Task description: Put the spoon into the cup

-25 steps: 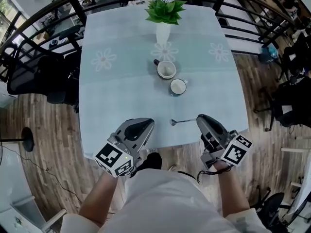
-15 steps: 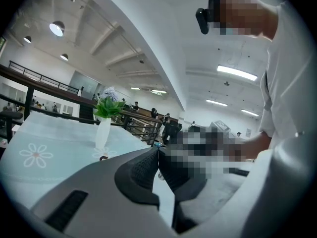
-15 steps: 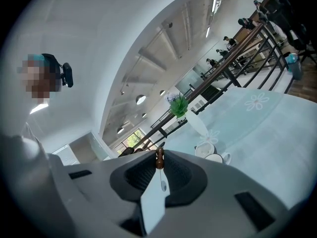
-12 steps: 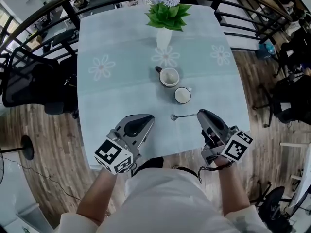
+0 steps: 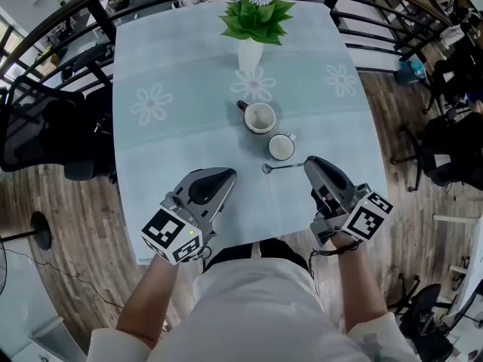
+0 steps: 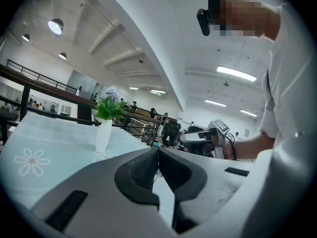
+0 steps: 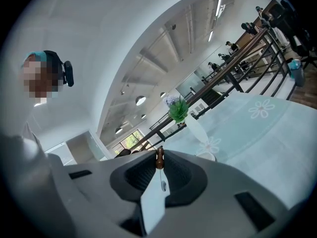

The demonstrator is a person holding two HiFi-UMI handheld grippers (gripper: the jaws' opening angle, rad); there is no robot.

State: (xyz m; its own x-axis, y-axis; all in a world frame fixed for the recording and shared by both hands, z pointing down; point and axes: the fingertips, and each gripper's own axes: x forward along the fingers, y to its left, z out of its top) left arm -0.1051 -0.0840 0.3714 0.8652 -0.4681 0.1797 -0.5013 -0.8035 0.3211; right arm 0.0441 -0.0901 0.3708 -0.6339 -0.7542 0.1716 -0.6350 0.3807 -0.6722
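A metal spoon [image 5: 282,166] lies level just above the pale blue table [image 5: 173,149], its bowl pointing left, a little in front of the near white cup [image 5: 281,147]. A second cup [image 5: 259,117] stands behind it. My right gripper [image 5: 308,164] is shut on the spoon's handle end; in the right gripper view the brown handle tip [image 7: 159,158] sits pinched between the jaws. My left gripper [image 5: 229,174] hovers over the table's near edge, to the left of the spoon. It is shut, and its jaw tips [image 6: 158,150] meet with nothing between them.
A white vase [image 5: 250,53] with green leaves and pale flowers stands at the table's far middle. Black railing runs round the far side, a dark chair [image 5: 38,130] is on the left, and wooden floor flanks the table.
Both grippers have moved forward over the table. The spoon has travelled with the right gripper and now lies closer to the near cup.
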